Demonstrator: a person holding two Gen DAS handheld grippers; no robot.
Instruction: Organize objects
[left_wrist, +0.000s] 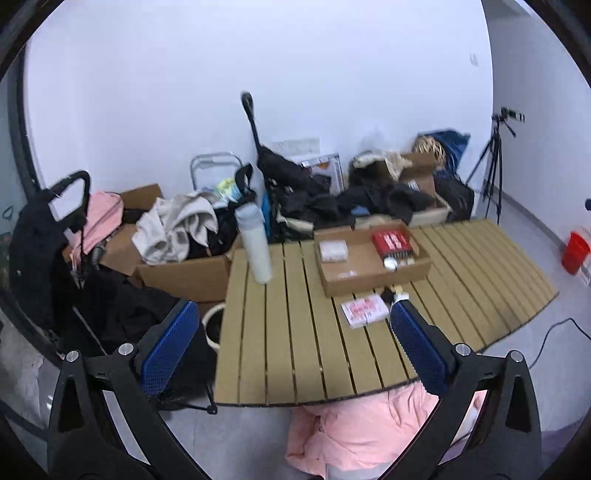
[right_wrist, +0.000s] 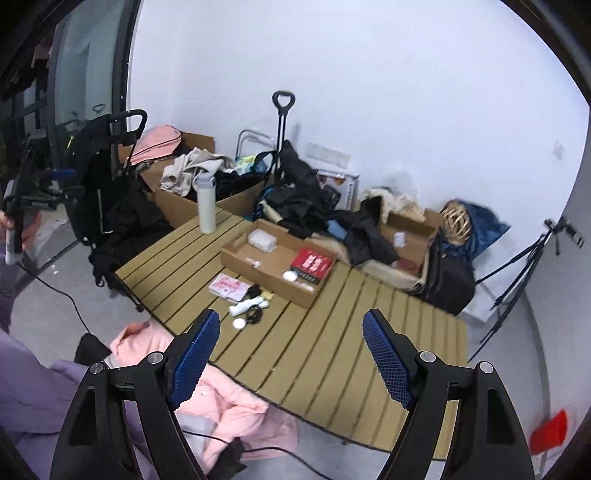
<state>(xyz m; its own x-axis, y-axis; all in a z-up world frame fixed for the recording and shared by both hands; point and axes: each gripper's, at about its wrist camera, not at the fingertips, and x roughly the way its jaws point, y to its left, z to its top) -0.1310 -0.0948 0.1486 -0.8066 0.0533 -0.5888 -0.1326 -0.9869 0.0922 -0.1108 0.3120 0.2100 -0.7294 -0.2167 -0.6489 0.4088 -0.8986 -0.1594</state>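
A slatted wooden table (left_wrist: 295, 332) (right_wrist: 332, 350) holds a shallow cardboard tray (left_wrist: 347, 273) (right_wrist: 273, 271) with a red box (left_wrist: 392, 242) (right_wrist: 312, 265), a clear white packet (left_wrist: 333, 250) (right_wrist: 262, 240) and a small white disc (right_wrist: 289, 276). A pink-white packet (left_wrist: 364, 311) (right_wrist: 227, 286), a white tube (right_wrist: 246, 305), a black cord and a white cap (right_wrist: 238, 323) lie loose in front of the tray. A white bottle (left_wrist: 255, 243) (right_wrist: 206, 203) stands at the table's far left. My left gripper (left_wrist: 291, 325) and my right gripper (right_wrist: 291, 336) are open and empty, above the table's near edge.
Cardboard boxes of clothes (left_wrist: 177, 229) (right_wrist: 192, 173) and dark garments (left_wrist: 332, 195) (right_wrist: 303, 199) are piled behind the table. A black cart (left_wrist: 48, 240) stands left, a tripod (left_wrist: 495, 166) (right_wrist: 524, 266) right. A pink jacket (left_wrist: 369, 432) (right_wrist: 221, 402) lies below the near edge. A red cup (left_wrist: 574, 251) sits on the floor.
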